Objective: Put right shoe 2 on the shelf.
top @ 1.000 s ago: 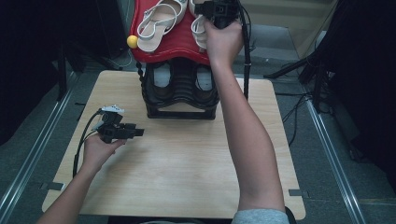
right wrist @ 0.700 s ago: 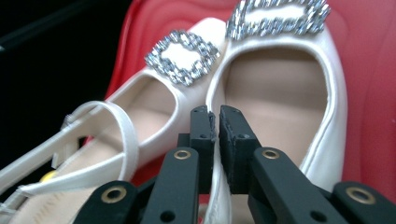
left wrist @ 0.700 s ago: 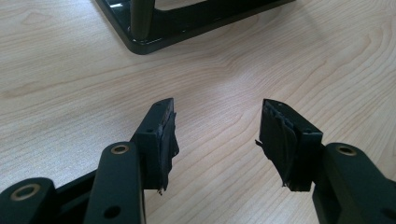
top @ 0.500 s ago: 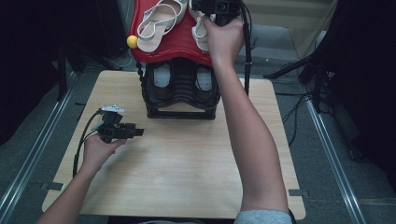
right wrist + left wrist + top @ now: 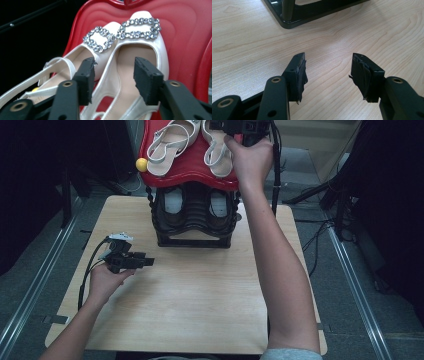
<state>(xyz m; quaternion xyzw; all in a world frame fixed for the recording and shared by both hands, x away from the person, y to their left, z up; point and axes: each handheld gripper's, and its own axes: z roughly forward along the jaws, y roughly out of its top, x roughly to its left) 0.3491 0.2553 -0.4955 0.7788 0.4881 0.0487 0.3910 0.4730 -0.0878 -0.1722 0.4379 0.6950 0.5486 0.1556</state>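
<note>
High view: the right gripper point(image 5: 240, 126) hangs over the white sandals point(image 5: 218, 147) on the red rack top point(image 5: 192, 172); the left gripper point(image 5: 145, 262) rests low over the worktop point(image 5: 200, 295).

Left gripper view: fingers wide apart, holding nothing.

Right gripper view: fingers have just been opening, straddling the nearer sandal point(image 5: 130, 57) without pressing it.

Even overhead light falls on the wooden table point(image 5: 190, 305), which is bright and mildly glossy, while the floor around the table sinks into near black. Soft shadows lie just beneath the forearms on the table. The high view is slightly soft. In the right gripper view the red tray point(image 5: 185, 42) gleams with glare, and the near jaws blur
</note>
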